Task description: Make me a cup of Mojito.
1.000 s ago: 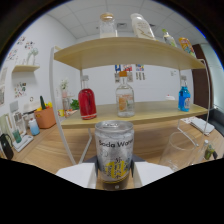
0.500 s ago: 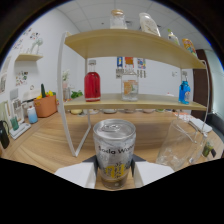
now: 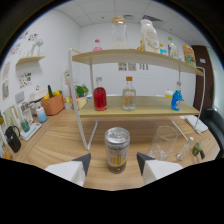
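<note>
Early in the mojito: gripper (image 3: 113,164) open wide around the standing soda can (image 3: 117,149), glass (image 3: 164,144) right, seemingly empty

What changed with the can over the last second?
The gripper has let go of the soda can and drawn back: its fingers were closed on it, now they are open, and the can stands on the table between them. The empty glass and shelf bottles stayed put.
</note>
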Motion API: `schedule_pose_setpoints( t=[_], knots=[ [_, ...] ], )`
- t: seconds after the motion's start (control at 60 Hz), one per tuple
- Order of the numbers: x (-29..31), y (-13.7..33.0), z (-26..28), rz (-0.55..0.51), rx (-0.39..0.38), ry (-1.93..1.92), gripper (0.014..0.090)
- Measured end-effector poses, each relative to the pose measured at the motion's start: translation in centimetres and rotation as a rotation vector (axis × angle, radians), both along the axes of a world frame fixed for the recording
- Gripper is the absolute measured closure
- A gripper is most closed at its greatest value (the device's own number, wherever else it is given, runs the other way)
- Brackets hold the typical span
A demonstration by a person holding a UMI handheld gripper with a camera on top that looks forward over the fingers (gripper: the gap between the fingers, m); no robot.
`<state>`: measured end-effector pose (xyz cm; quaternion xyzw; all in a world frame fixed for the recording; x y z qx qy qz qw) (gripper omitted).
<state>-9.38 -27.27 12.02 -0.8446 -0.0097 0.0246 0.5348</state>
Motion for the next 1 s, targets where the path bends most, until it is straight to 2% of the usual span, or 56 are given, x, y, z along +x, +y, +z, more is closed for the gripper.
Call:
schedule_pose_setpoints(
  t=[0.433, 0.683, 1.0],
  knots=[
    [8.4, -8.6, 1.7, -0.047, -0.077, -0.041, 0.0187],
    [11.7, -10.4, 0.7, -0.064, -0.123, -0.05, 0.0191],
    [12.6, -10.2, 1.0, -0.06, -0.111, -0.07, 0.0188]
  ],
)
